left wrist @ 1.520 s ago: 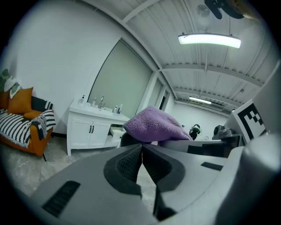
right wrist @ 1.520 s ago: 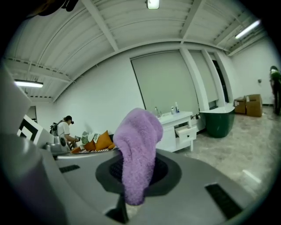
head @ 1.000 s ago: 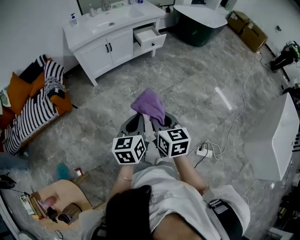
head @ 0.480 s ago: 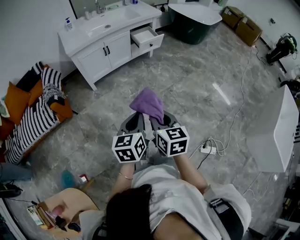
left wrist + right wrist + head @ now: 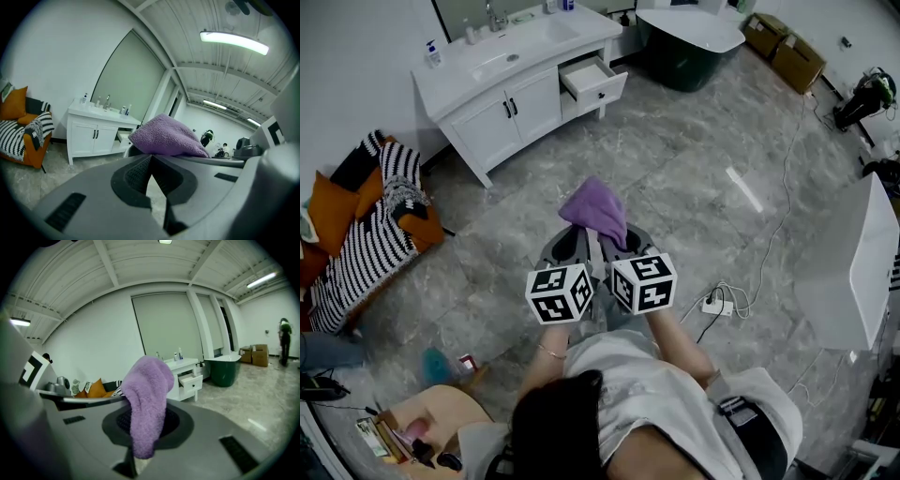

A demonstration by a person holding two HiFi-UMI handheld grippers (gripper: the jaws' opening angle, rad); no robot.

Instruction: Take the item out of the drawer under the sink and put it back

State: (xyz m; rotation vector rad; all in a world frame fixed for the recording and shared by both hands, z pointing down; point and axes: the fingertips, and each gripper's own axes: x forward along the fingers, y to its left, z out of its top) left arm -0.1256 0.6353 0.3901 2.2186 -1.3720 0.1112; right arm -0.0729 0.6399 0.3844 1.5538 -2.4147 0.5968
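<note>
Item: a purple cloth (image 5: pixel 596 208) with a fuzzy, terry-like pile is seen, bunched into a soft lump.
Location: the cloth is carried in the air over the grey tiled floor (image 5: pixel 703 159), well apart from the drawer (image 5: pixel 593 79), which stands pulled open under the sink (image 5: pixel 499 64) of the white vanity (image 5: pixel 487 117).
Right claw: the right claw (image 5: pixel 609 240) is pinched on a hanging fold of the cloth. In the right gripper view the fabric is seen running down into the narrow slot between the jaws.
Left claw: the left claw (image 5: pixel 151 157) is pressed together at its tips, with the cloth lying over and just beyond them. Whether an edge is caught there cannot be told.
Weight: judged light, so little load is placed on the grip.
Stiffness: judged limp and compressible. No shape will be kept once the cloth is released, and loose ends will droop.
Surface: a rough pile, so slipping is judged unlikely under a firm pinch.
Fragility: none is expected, and a hard squeeze can be tolerated.
Hold point: a thick gathered fold near the middle is best taken rather than a single thin edge, so that the mass is carried together and little is left trailing.
Risk: a dangling corner could be snagged on the drawer front or left hanging over its rim.
Stage: the cloth is out of the drawer and its return is not yet done.
</note>
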